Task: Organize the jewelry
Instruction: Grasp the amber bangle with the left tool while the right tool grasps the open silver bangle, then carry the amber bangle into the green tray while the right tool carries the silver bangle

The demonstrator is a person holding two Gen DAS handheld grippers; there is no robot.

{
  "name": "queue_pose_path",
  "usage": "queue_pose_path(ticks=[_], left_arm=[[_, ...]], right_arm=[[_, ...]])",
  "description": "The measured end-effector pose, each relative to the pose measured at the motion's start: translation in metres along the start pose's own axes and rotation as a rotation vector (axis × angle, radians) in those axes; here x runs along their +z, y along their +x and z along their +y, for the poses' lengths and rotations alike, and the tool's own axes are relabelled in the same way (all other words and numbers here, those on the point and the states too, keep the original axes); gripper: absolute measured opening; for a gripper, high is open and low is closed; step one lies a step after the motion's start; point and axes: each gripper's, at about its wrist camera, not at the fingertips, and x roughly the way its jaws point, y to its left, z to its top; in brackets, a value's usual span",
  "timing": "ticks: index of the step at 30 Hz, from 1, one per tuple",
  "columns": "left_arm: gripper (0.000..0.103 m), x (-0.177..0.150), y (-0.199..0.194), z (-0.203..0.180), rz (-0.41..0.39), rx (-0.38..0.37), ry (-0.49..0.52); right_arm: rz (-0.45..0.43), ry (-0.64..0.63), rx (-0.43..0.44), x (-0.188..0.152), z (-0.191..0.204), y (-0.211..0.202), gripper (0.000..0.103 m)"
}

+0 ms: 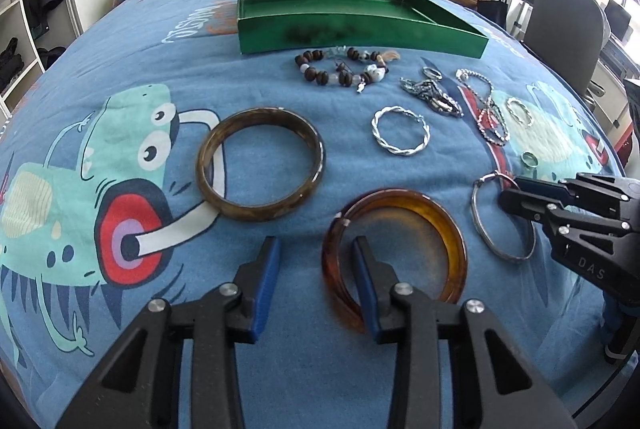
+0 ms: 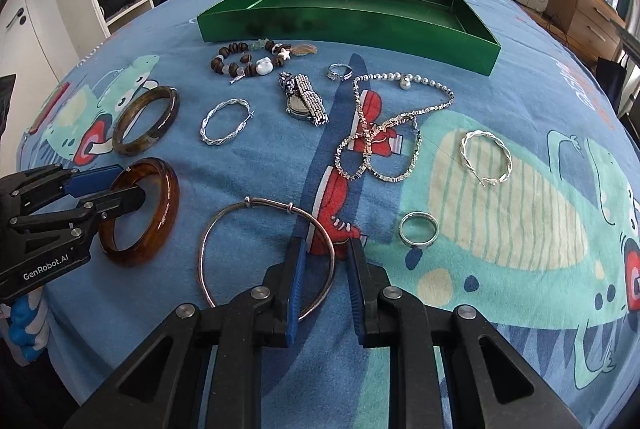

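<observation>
Left tool (image 1: 316,261) stands apart, straddling the amber bangle's (image 1: 452,229) rim on the bed (image 1: 280,77); right tool (image 2: 326,261) stands apart, straddling the silver bangle's (image 2: 224,225) wire.

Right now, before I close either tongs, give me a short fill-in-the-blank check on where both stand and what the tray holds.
1. The left tongs straddle the rim of the translucent ____ bangle.
2. The right tongs straddle the thin ____ wire bangle.
3. The shallow green tray holds ____ jewelry so far.
4. Both tongs stand ____.

Missing words: amber; silver; no; open
</observation>
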Motion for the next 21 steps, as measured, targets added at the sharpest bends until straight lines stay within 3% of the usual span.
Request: queue_pose_path(ticks=[2, 4, 13, 21], left_arm=[[0.023, 0.001, -0.001, -0.003, -0.012, 0.006, 0.016], [0.011, 0.001, -0.004, -0.008, -0.021, 0.004, 0.029], [0.01, 0.006, -0.037, -0.019, -0.126, 0.042, 0.06], [0.01, 0.07, -0.064, -0.013, -0.246, 0.044, 0.035]], right_arm=[[-0.012, -0.011, -0.016, 0.002, 0.004, 0.001, 0.008], [-0.024, -0.018, -0.031, 0.003, 0.007, 0.0, 0.005], [-0.146, -0.024, -0.053, 0.008, 0.014, -0.032, 0.004], [-0.306, -0.002, -0.086, 0.051, -0.006, -0.076, 0.003]])
